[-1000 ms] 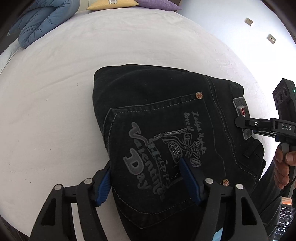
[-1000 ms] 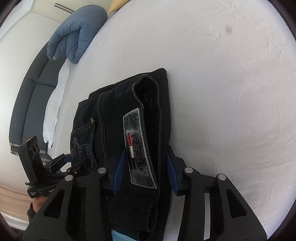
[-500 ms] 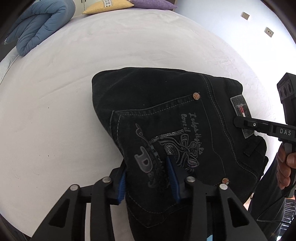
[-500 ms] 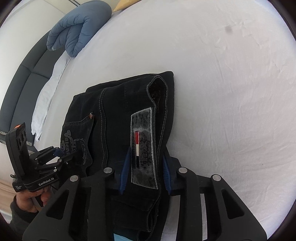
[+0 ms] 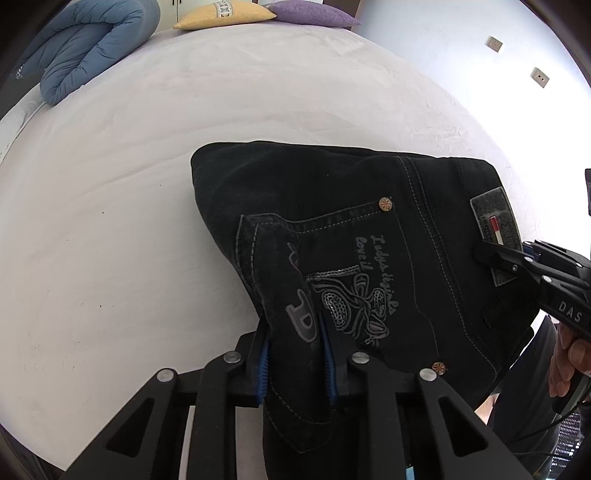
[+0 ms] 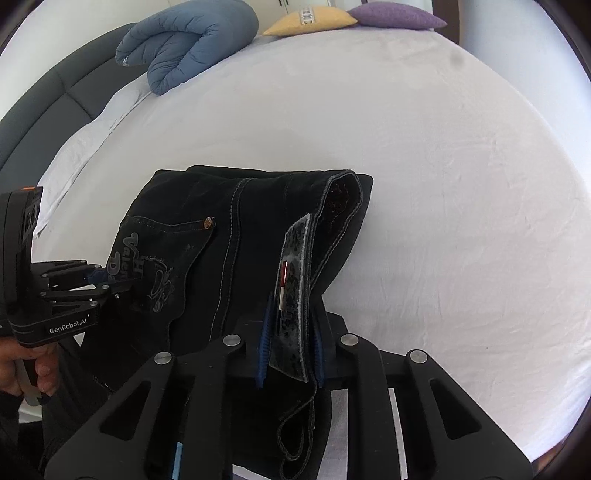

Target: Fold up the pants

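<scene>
Black jeans point(image 5: 351, 206) lie folded into a bundle on the white bed, back pocket with grey embroidery facing up. My left gripper point(image 5: 295, 325) is shut on a pinched ridge of the pocket fabric at the near left side. My right gripper point(image 6: 290, 314) is shut on the waistband at its grey leather patch point(image 6: 293, 280). The jeans point(image 6: 221, 229) rise toward both grippers. The right gripper also shows in the left wrist view point(image 5: 491, 254), and the left gripper in the right wrist view point(image 6: 99, 280).
The white bed sheet point(image 5: 110, 221) spreads all around. A folded blue duvet point(image 5: 81, 48) lies at the far left, with a yellow pillow point(image 5: 225, 14) and a purple pillow point(image 5: 310, 13) at the head. A dark padded headboard point(image 6: 48, 110) runs along the left.
Both grippers went from open around the jeans to shut on them. The gripped fabric now bunches up and lifts toward the grippers.
</scene>
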The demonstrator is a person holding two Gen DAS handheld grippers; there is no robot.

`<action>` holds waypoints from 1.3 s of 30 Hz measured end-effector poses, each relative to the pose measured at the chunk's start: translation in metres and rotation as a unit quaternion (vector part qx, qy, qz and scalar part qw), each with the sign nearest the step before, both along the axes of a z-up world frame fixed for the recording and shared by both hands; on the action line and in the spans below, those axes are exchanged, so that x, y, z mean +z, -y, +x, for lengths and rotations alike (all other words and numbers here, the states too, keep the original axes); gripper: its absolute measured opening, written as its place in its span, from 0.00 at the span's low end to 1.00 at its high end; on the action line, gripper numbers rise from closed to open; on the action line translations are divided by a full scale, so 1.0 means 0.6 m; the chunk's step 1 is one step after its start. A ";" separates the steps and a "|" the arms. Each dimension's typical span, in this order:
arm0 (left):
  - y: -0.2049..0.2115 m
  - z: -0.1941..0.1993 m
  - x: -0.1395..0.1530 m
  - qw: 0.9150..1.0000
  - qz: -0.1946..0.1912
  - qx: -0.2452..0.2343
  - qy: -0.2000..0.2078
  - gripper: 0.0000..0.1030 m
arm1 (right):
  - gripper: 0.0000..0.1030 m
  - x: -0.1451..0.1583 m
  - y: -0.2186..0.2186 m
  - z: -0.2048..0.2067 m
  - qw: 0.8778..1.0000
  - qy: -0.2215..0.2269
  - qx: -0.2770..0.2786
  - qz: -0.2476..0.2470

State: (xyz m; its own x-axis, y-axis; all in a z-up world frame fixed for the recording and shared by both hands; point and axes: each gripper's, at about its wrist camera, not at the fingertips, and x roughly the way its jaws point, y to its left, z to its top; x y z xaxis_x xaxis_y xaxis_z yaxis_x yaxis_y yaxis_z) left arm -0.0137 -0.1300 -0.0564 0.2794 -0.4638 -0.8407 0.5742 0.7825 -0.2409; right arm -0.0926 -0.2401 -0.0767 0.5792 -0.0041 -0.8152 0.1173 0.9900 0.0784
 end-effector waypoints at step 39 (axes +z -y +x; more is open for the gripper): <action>0.218 0.265 0.007 0.999 -0.020 -0.013 0.040 0.41 | 0.44 -0.006 0.390 0.170 0.960 0.037 -0.067 0.270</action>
